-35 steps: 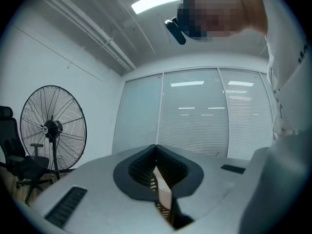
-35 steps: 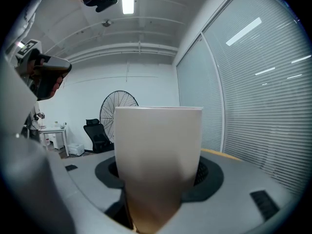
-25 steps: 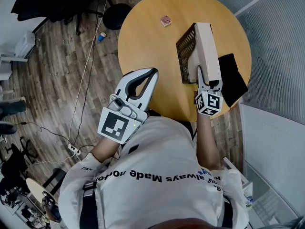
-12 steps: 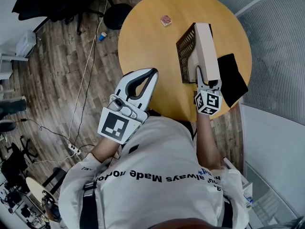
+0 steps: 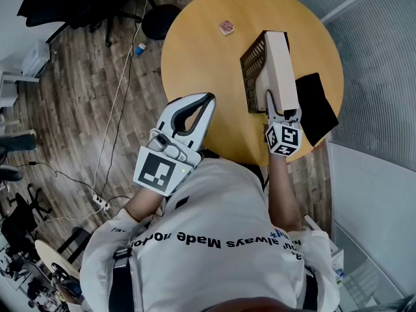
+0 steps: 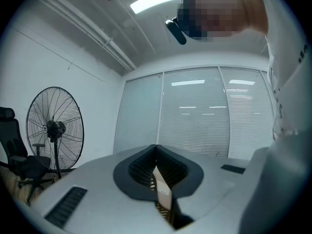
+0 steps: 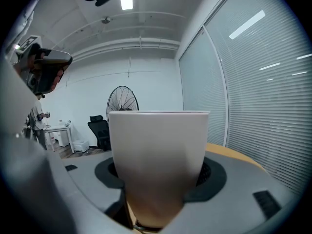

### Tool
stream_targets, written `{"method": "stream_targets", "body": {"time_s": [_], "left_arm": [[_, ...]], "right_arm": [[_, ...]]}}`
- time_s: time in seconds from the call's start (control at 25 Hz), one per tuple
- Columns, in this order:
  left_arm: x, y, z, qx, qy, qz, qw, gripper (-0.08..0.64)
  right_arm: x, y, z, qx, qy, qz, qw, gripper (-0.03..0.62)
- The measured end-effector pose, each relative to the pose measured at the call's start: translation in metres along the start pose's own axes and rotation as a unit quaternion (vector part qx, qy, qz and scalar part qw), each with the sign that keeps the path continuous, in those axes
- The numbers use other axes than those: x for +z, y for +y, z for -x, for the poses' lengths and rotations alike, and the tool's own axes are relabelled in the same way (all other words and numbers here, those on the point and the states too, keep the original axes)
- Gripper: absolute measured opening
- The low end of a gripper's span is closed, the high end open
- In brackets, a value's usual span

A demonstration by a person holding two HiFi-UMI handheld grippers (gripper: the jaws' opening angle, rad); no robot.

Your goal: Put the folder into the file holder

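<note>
Fingers of the right gripper (image 5: 281,109) are clamping the stiff, probably light folder (image 5: 279,57) at its lower end; left gripper (image 5: 208,99) is hanging pinched shut, empty.

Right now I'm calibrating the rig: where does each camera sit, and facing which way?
Head view: on the person's head, looking steeply down at the round table; shirt, left claw and right claw show.
Left gripper view: on the left claw, facing toward blinds and a fan; its shut jaws fill the bottom.
Right gripper view: on the right claw, facing the folder clamped in its jaws.
Shared: both gripper views show the fan; head and right gripper views show the folder.
</note>
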State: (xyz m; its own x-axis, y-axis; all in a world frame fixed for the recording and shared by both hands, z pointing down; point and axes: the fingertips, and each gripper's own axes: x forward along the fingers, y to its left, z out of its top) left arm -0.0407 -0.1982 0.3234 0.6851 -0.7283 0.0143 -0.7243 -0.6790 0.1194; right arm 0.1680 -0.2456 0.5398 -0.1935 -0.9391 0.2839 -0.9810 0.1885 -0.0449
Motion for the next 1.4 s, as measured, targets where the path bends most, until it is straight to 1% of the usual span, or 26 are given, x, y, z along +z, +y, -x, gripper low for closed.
{"method": "stream_targets", "body": {"time_s": [0.12,0.36,0.48,0.8,1.04,1.24,1.4], "left_arm": [[0.0,-0.003,0.0,-0.001,0.001,0.0,1.0,0.025],[0.001,-0.018,-0.005,-0.007,0.003,-0.002,1.0,0.025],[0.0,-0.018,-0.007,-0.006,0.003,-0.001,1.0,0.025],[0.0,-0.041,-0.016,-0.013,0.003,-0.007,0.9999,0.025],[-0.001,-0.052,-0.023,-0.011,0.005,-0.006,0.9999,0.025],[-0.001,-0.06,-0.027,-0.013,0.007,-0.015,0.9998,0.025],[-0.001,-0.066,-0.033,-0.013,0.005,-0.01,0.9999,0.025]], "right_arm": [[-0.002,0.002,0.002,0.006,0.007,-0.001,1.0,0.297],[0.008,-0.001,0.01,0.018,0.002,-0.002,1.0,0.32],[0.013,0.0,0.01,0.022,0.006,0.0,1.0,0.325],[0.03,-0.009,0.029,0.034,0.003,0.01,0.999,0.328],[0.046,-0.007,0.039,0.056,0.002,0.019,0.998,0.328],[0.059,-0.004,0.049,0.07,-0.005,0.024,0.997,0.328],[0.073,-0.007,0.057,0.081,-0.013,0.026,0.996,0.328]]}}
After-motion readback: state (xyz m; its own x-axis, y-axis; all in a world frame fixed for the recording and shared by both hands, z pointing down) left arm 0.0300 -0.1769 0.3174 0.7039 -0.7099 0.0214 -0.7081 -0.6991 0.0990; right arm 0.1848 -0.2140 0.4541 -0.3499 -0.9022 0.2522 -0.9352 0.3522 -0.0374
